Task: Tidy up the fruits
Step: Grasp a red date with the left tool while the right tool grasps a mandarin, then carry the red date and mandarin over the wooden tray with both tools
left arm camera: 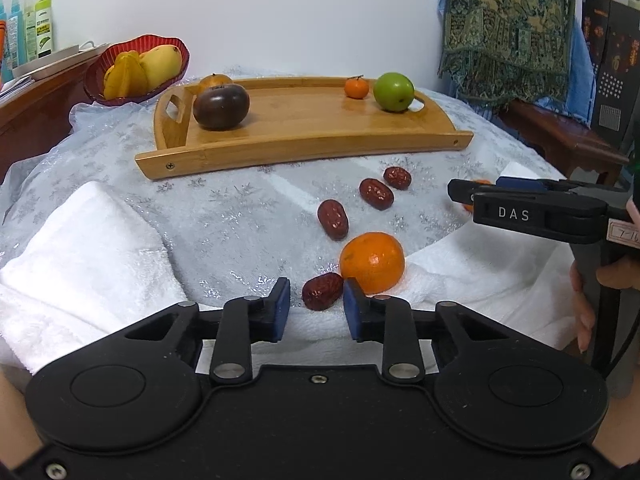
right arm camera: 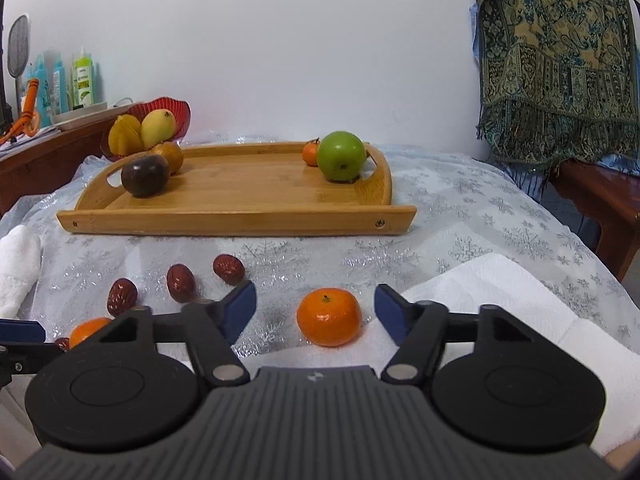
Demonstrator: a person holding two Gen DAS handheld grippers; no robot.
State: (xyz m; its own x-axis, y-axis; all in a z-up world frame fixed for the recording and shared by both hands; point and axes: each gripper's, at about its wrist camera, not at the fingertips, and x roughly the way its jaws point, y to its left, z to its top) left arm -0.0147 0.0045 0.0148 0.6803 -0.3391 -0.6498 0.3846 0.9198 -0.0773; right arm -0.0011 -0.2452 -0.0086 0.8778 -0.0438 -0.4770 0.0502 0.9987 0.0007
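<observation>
A wooden tray (left arm camera: 304, 148) (right arm camera: 240, 216) holds a dark purple fruit (left arm camera: 221, 106), a brown fruit (left arm camera: 214, 80), a small tangerine (left arm camera: 356, 88) and a green apple (left arm camera: 393, 92). Several red dates lie on the cloth; one date (left arm camera: 322, 291) sits between the fingers of my open left gripper (left arm camera: 316, 312), beside a tangerine (left arm camera: 372, 263). My right gripper (right arm camera: 315, 312) is open around a second tangerine (right arm camera: 329, 317); it shows side-on in the left wrist view (left arm camera: 466, 196).
A red bowl (left arm camera: 136, 70) with a mango and starfruit stands back left. White towels (left arm camera: 80, 256) (right arm camera: 520, 312) lie on both front sides. Bottles (left arm camera: 38, 28) stand on a wooden side table at left; patterned cloth (right arm camera: 556, 60) hangs at right.
</observation>
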